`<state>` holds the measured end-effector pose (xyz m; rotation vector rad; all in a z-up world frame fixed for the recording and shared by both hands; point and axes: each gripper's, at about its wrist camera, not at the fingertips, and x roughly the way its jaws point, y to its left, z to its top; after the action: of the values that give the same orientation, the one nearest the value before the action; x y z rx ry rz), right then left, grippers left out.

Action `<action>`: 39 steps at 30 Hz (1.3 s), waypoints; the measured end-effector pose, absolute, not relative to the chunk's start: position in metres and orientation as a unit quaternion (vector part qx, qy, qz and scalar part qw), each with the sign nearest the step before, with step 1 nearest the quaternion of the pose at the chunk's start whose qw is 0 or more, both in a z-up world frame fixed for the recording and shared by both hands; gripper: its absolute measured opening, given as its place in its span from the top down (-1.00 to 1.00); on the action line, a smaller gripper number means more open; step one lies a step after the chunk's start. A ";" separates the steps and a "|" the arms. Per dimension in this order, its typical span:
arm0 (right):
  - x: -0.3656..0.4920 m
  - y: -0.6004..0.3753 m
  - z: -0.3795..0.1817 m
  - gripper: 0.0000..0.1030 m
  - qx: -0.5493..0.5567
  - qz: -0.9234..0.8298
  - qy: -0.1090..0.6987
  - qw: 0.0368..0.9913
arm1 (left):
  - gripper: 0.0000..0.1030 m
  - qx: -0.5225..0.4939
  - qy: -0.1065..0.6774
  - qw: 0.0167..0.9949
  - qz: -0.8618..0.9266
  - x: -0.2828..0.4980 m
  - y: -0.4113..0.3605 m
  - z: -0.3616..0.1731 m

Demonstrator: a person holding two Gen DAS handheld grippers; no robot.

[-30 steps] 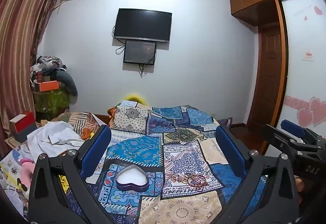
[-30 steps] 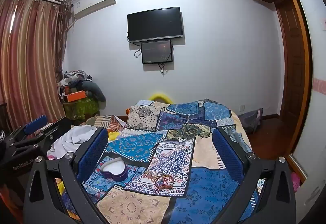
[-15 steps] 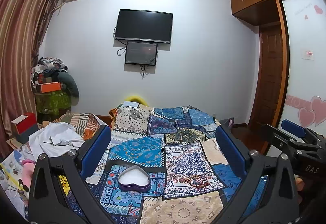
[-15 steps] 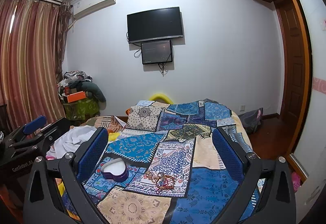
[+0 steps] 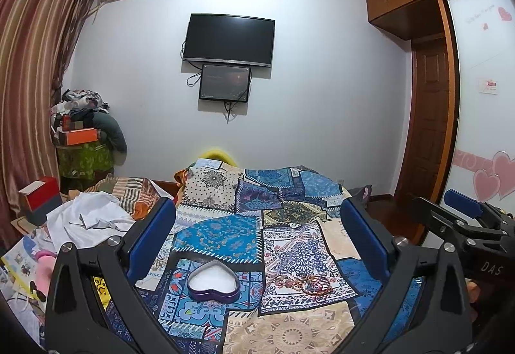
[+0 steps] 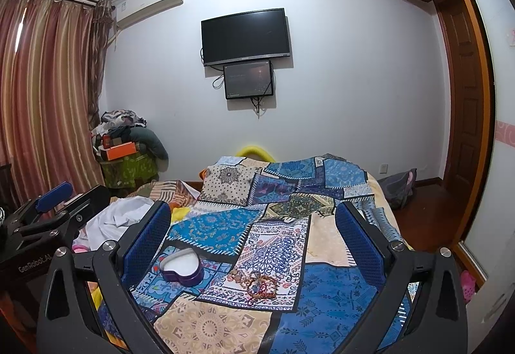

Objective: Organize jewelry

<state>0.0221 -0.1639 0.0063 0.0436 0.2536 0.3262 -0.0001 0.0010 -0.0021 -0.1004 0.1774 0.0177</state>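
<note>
Both grippers, left (image 5: 257, 234) and right (image 6: 254, 234), are hovering wide open and empty; judging ahead, one is needing to descend onto the tangled beaded bracelets (image 6: 259, 284) beside the purple heart-shaped tin (image 6: 182, 267).

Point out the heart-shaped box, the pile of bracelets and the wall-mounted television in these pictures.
heart-shaped box (image 5: 213, 280): left wrist view, on its white inside floor.
pile of bracelets (image 6: 260, 284): right wrist view, on the middle of the beaded tangle.
wall-mounted television (image 5: 229, 39): left wrist view, on the middle of its dark screen.
</note>
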 end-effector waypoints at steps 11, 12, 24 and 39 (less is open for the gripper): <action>0.022 -0.162 0.007 -0.97 0.021 0.164 0.128 0.978 | -0.99 -0.050 0.089 0.995 0.012 0.001 0.001 -0.002; 0.022 -0.162 0.007 -0.97 0.021 0.164 0.128 0.978 | -0.99 -0.050 0.090 0.995 0.011 0.001 0.001 -0.002; 0.022 -0.162 0.007 -0.97 0.021 0.165 0.128 0.978 | -0.99 -0.050 0.090 0.995 0.012 0.001 0.000 -0.003; 0.023 -0.160 0.004 -0.97 0.022 0.165 0.133 0.977 | -0.99 -0.054 0.095 0.994 0.012 0.003 0.002 -0.006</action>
<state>0.0233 -0.1603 0.0036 0.0436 0.2676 0.3316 0.0029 0.0016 -0.0058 -0.1073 0.1907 0.0244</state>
